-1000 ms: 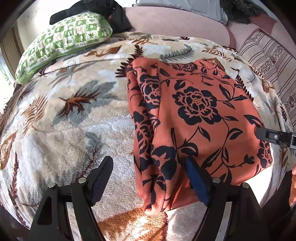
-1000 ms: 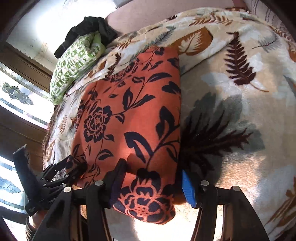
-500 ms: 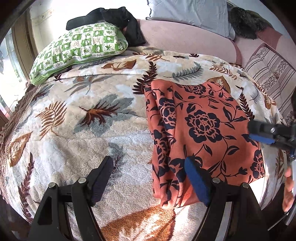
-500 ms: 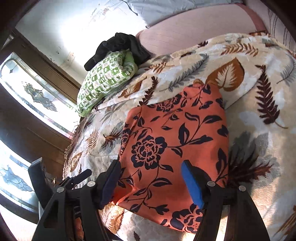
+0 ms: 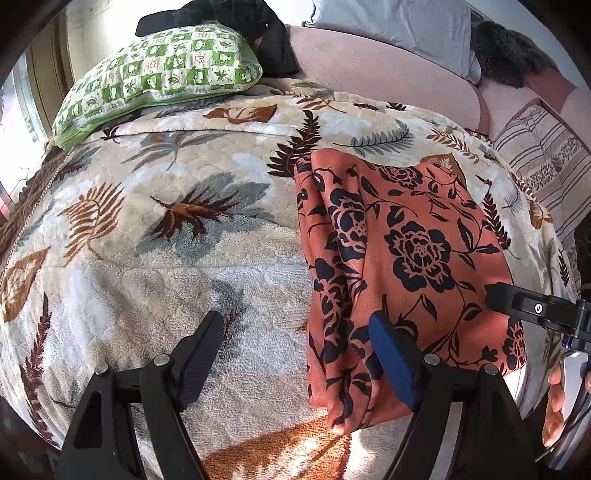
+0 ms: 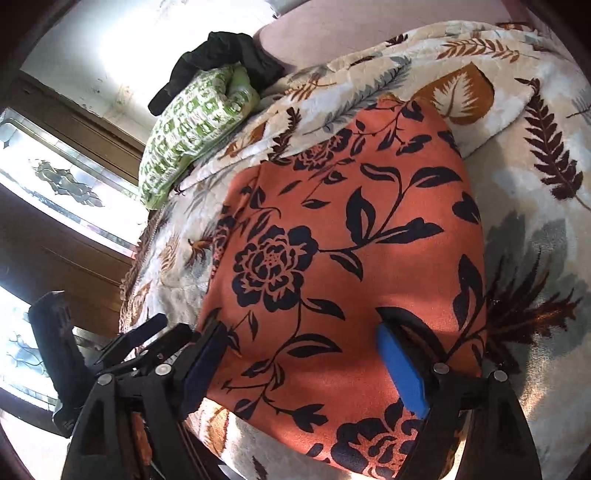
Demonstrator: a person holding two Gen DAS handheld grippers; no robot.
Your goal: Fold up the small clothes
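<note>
Orange floral garment lies folded on the leaf-print blanket, toward the right half of the bed in the left wrist view, near edge hanging just past the blanket's front. Its left side is bunched into long pleats; the rest lies flat.

Going left to right in the left wrist view: window glare at the far left, then a green-and-white checked pillow at the back w/ a black garment draped over its far end. Next the pinkish headboard, a grey pillow against it, and a striped cushion at the far right.

Left gripper hangs above the blanket, fingers spread wide, nothing between them. Its right pad (the blue one) sits over the garment's pleated edge, but whether it touches the cloth can't be told. Left pad is over bare blanket.

Right gripper: jaws opening, pads wide apart above the garment's near end, cloth showing between them but not pinched. In the left wrist view one black finger of it pokes in at the right edge, w/ a person's fingertips below it.

In the right wrist view the garment fills the middle, the left gripper's black frame is at lower left, the pillow is up left.
</note>
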